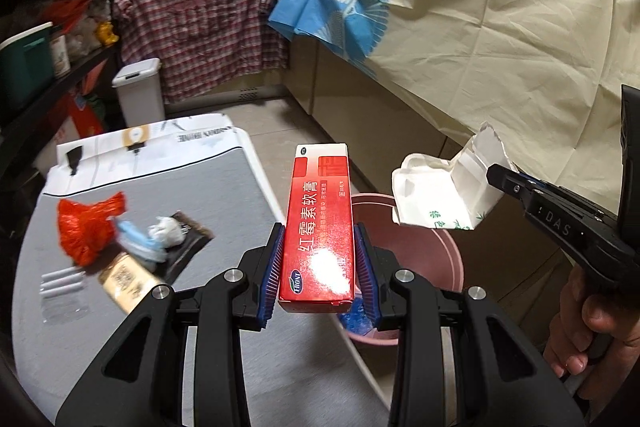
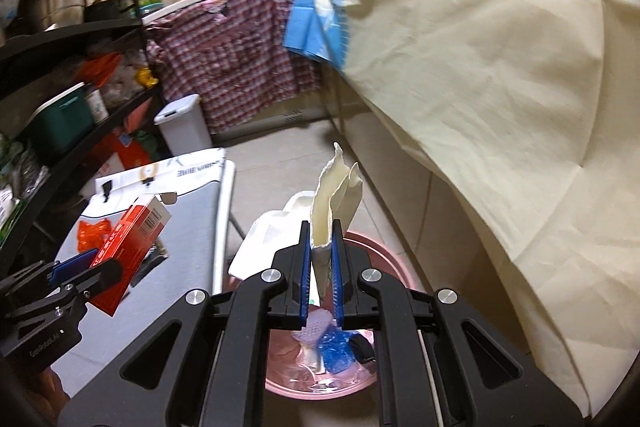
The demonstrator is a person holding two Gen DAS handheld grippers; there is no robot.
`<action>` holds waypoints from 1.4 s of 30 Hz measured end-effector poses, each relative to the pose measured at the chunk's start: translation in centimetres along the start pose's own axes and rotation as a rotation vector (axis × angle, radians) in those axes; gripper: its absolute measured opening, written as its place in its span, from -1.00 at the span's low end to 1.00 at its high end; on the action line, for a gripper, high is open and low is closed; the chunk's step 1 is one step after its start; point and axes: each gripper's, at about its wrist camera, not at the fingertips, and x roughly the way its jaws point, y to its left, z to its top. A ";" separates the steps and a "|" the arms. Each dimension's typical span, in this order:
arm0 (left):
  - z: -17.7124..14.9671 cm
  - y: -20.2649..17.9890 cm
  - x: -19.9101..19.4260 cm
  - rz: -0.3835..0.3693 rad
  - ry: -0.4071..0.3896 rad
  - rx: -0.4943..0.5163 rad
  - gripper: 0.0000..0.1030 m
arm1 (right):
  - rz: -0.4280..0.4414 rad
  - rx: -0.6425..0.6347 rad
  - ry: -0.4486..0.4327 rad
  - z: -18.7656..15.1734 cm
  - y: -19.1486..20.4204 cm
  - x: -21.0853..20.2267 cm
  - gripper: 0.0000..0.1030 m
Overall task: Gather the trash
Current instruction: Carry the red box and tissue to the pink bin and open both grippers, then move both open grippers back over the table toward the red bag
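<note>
Kitchen clutter fills the background: a plaid cloth hung below a sink counter, dark shelves, a white lidded bin on the floor, and a cream sheet draped over the cabinets. Nearer, a grey worktop (image 1: 224, 195) carries the trash not yet gathered, and a pink bucket (image 2: 394, 259) stands on the floor just beside the worktop's edge, already holding blue plastic and other scraps.

Both grippers are loaded. The left gripper (image 1: 319, 267) has its fingers pinching a red ointment box (image 1: 320, 223) by its long sides, held up near the bucket's rim, partly over the worktop edge. The right gripper (image 2: 321, 267) has its fingers pressed onto a crumpled white paper wrapper (image 2: 334, 195), directly above the bucket.

By my reading, this is the drop-off step. The wrapper looks ready to fall once the right fingers spread; the box likely needs carrying further over the bucket's mouth before the left fingers let go. On the worktop, well away from the bucket, remain a red plastic bag (image 1: 86, 227), a blue-and-white wad and a dark packet.

The box reads 红霉素软膏, with a blue oval logo that seems to say FRONT. "DAS" shows on the right gripper's finger; "GenRobot.AI" marks the left gripper's body. Green print on the wrapper is too small to read.
</note>
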 end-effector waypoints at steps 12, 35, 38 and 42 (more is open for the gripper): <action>0.7 -2.5 4.3 -0.061 0.049 0.021 -0.34 | -0.036 0.001 0.053 -0.3 -1.0 2.4 -0.82; 1.6 -3.1 7.1 -0.110 0.087 0.016 -0.16 | -0.079 -0.018 0.136 -0.9 -1.4 5.1 -0.28; 1.6 -2.7 6.5 -0.100 0.076 0.007 -0.16 | -0.085 -0.020 0.135 -0.9 -1.3 5.1 -0.24; 1.6 -2.1 4.9 -0.090 0.061 0.013 -0.16 | -0.074 -0.022 0.111 -0.8 -1.0 4.5 -0.24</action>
